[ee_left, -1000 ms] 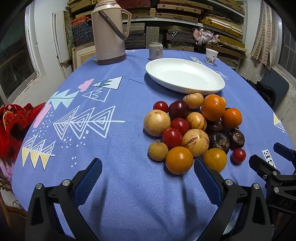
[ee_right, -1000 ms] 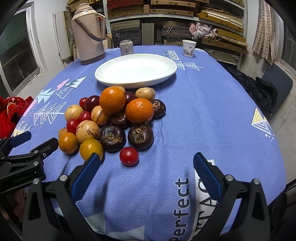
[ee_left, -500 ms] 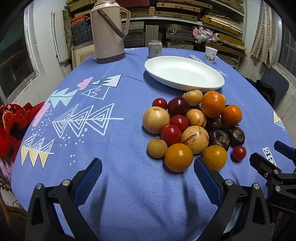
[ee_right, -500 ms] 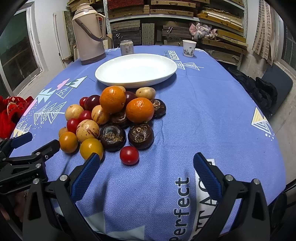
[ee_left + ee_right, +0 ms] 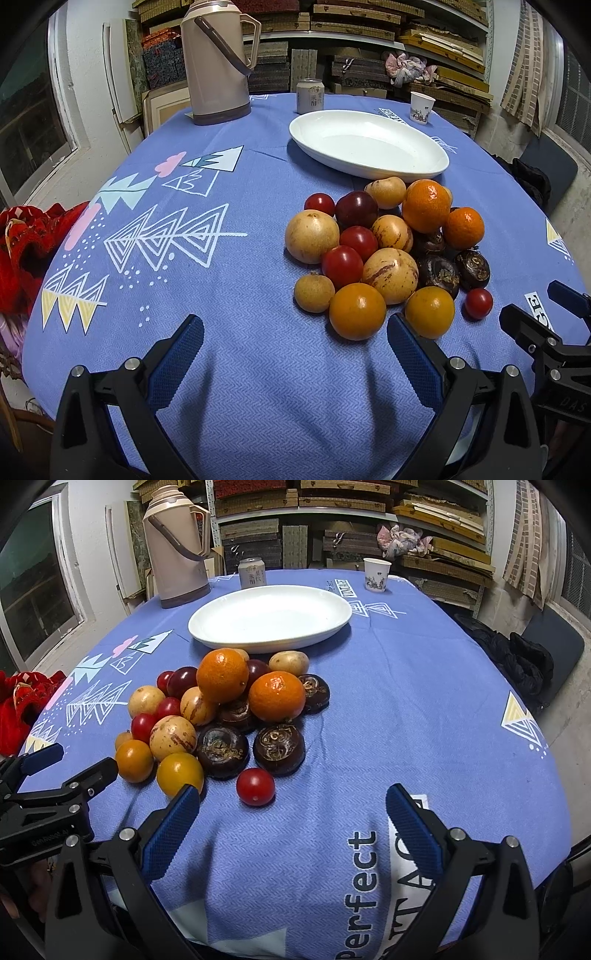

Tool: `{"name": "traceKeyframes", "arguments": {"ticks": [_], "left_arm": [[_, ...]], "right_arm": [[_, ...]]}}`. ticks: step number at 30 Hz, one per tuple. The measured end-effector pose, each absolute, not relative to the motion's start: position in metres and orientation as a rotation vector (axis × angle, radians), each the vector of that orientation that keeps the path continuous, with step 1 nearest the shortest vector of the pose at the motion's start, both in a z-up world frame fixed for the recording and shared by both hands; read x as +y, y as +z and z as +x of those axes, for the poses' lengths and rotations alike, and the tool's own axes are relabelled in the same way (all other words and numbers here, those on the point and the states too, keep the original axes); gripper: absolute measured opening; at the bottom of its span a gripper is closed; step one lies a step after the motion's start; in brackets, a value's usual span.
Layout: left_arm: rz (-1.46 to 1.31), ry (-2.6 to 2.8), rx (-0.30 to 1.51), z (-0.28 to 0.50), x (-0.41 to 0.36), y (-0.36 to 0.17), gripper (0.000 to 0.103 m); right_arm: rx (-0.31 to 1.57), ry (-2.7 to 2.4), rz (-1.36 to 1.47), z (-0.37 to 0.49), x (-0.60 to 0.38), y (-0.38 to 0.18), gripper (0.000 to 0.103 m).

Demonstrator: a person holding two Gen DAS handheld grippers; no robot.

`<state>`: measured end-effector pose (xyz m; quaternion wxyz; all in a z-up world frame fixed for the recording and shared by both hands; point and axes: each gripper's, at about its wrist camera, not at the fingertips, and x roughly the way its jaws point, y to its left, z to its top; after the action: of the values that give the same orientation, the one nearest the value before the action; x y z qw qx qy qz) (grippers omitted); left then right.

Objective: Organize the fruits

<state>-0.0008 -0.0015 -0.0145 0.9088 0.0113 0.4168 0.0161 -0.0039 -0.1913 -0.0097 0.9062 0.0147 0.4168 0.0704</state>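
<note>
A pile of fruit (image 5: 388,254) lies on the blue tablecloth: oranges, red and yellow tomatoes, tan melons, dark brown round fruits. It also shows in the right wrist view (image 5: 221,716). An empty white oval plate (image 5: 369,147) (image 5: 269,618) sits just behind the pile. My left gripper (image 5: 295,343) is open and empty, near the front of the pile, its right finger (image 5: 413,350) close to an orange tomato (image 5: 356,311). My right gripper (image 5: 291,812) is open and empty, just behind a small red tomato (image 5: 255,786).
A tan thermos jug (image 5: 218,62), a drink can (image 5: 310,96) and a paper cup (image 5: 421,107) stand at the table's far side. Red cloth (image 5: 26,251) lies off the left edge. Shelves of stacked boards line the back wall.
Both grippers have shifted very slightly; the fruit pile looks a little lower and nearer in the left wrist view. Nothing was picked up or moved.
</note>
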Motion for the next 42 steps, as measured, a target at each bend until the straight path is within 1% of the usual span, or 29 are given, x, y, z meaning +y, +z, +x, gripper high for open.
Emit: {"name": "traceKeyframes", "arguments": {"ticks": [16,28,36,38,39,40,42], "left_arm": [[0.042,-0.003,0.838,-0.003,-0.006,-0.015,0.1],[0.091,-0.079,0.878,0.006,-0.004,-0.029,0.1],[0.094,-0.155,0.894,0.02,0.001,-0.033,0.1],[0.092,-0.176,0.905,0.022,0.0,-0.034,0.1],[0.081,-0.193,0.919,0.024,0.0,-0.035,0.1],[0.072,-0.201,0.929,0.025,0.001,-0.036,0.1],[0.052,-0.217,0.951,0.028,0.002,-0.039,0.1]], "right_arm": [[0.858,0.153,0.025,-0.004,-0.194,-0.014,0.099],[0.85,0.14,-0.033,0.0,-0.205,-0.027,0.099],[0.827,0.268,-0.083,0.002,-0.199,-0.034,0.098],[0.831,0.303,-0.088,0.004,-0.196,-0.035,0.091],[0.842,0.324,-0.09,0.006,-0.195,-0.037,0.079],[0.854,0.334,-0.095,0.008,-0.193,-0.038,0.071],[0.876,0.341,-0.114,0.012,-0.188,-0.041,0.07]]}}
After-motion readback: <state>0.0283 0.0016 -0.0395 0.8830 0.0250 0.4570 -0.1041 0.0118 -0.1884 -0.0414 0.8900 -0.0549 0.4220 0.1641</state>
